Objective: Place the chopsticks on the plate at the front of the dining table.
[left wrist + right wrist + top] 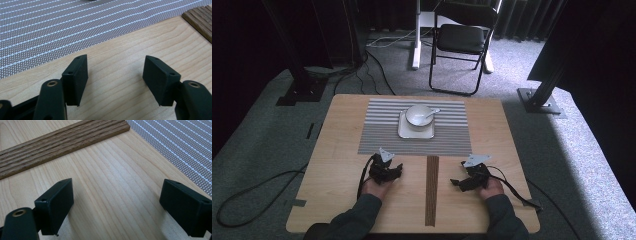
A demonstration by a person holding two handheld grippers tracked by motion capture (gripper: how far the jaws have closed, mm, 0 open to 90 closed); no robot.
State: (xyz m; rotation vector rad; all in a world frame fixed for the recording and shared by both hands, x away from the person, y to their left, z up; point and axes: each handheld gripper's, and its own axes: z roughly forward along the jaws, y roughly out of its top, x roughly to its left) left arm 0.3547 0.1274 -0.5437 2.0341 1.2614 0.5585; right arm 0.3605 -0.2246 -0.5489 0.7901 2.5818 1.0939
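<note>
From the high view I see my left gripper [393,169] and right gripper [460,181] resting low on the table [332,150], well short of the bowl [419,114] with its spoon [430,113] on the white plate [404,131], beyond both sets of fingers. In the left gripper view my fingers [76,75] stand wide, nothing between them, the striped mat [50,30] just ahead. In the right gripper view the fingers [56,202] gape empty too, the dark wooden strip [50,142] ahead. I judge this the start: next, reach forward toward the bowl.
</note>
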